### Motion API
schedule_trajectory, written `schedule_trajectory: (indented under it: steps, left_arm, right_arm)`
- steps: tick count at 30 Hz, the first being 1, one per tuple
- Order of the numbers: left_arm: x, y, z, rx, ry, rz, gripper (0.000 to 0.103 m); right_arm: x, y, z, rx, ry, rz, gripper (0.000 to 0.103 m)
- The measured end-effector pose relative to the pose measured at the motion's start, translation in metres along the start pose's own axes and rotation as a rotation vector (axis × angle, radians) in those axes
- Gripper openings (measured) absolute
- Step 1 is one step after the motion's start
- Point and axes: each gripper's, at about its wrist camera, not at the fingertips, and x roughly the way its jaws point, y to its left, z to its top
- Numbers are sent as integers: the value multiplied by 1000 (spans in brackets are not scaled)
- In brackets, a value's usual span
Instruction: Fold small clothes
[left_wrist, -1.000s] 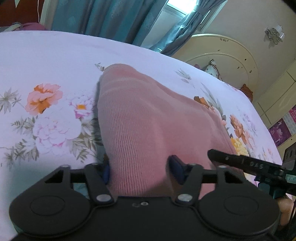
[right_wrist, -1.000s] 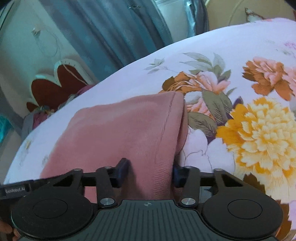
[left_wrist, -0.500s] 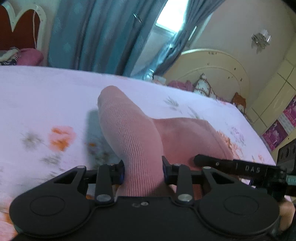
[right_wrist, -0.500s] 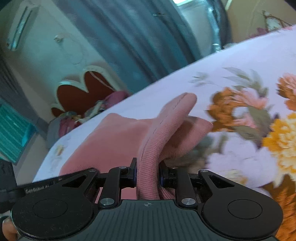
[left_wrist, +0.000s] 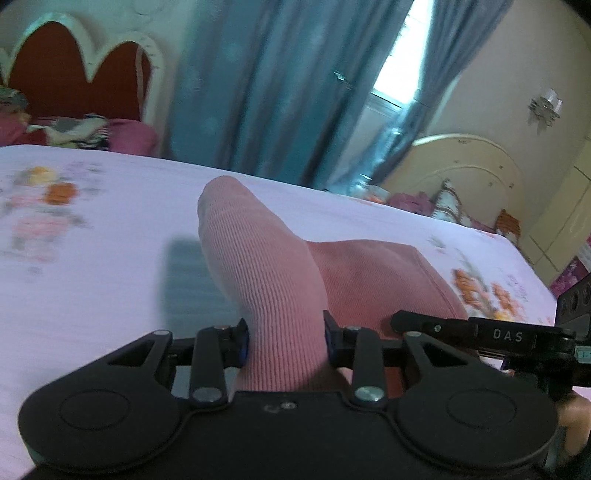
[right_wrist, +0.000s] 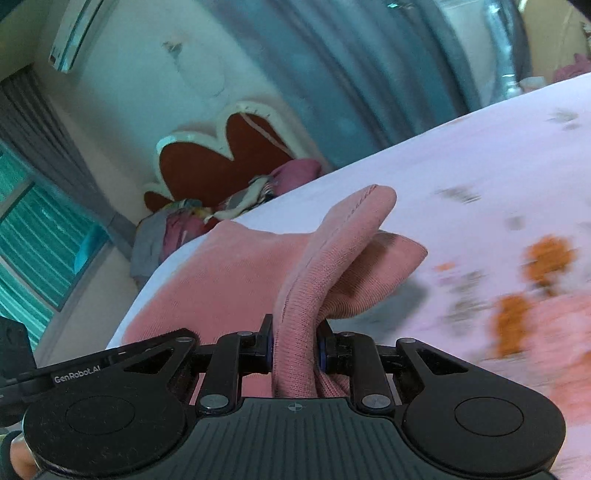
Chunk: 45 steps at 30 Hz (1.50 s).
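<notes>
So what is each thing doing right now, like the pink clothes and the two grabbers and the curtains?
Pink ribbed knit garment: pinched up at two spots, the rest lying on the bed.
Left gripper: shut on the garment.
Right gripper: shut on the garment's stitched edge.
Floral white bedsheet: spread flat under the garment.
Blue curtains: parted, daylight showing through the gap.

Teal curtains (left_wrist: 266, 85), red scalloped headboard (left_wrist: 74, 77)
</notes>
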Motion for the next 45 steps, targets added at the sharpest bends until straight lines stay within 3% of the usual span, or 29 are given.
schedule_trajectory:
  steps: [7,10,13,14,21,24,25,28,31,35,37,42,45]
  left_arm:
    - [-19,87,-1,-20,-24,86,33]
    - [-12,115,-15,-9,-8,142,35]
    - [0,134,-33,-13,31,163,44]
    - [-1,135,-34,-14,23,161,48]
    - [-18,122,-23,8,1,190,48]
    - [-35,121,-22,32,-74,231,51]
    - [-43,123,-24,44,-107,238,57]
    - [-47,113,-16,80,-163,207,62]
    - [-18,109,-4,115,-119,199,59]
    - [21,125,-1,35,-36,225,57]
    - [27,125,-4,62,-29,237,58]
    - [21,123,-1,53,-23,267,59]
    - [-7,117,-5,40,-48,258,60]
  right_arm:
    - [99,57,-15,-67,68,14,21]
    - [129,57,-22,-77,100,-27,21]
    - [140,44,-28,-59,118,-90,21]
    - [139,41,-29,-50,123,-104,22]
    - [122,52,-27,-118,40,-207,25]
    - [118,69,-22,-196,-11,-226,25]
    - [119,76,-22,-223,-21,-224,25]
    - [135,98,-27,-321,-20,-218,25]
    - [168,107,-32,-344,19,-213,25]
    - [195,86,-31,-264,53,-280,25]
    - [201,73,-33,-269,59,-296,24]
    - [187,77,-30,-269,49,-311,24]
    - [157,94,-38,-332,22,-270,24]
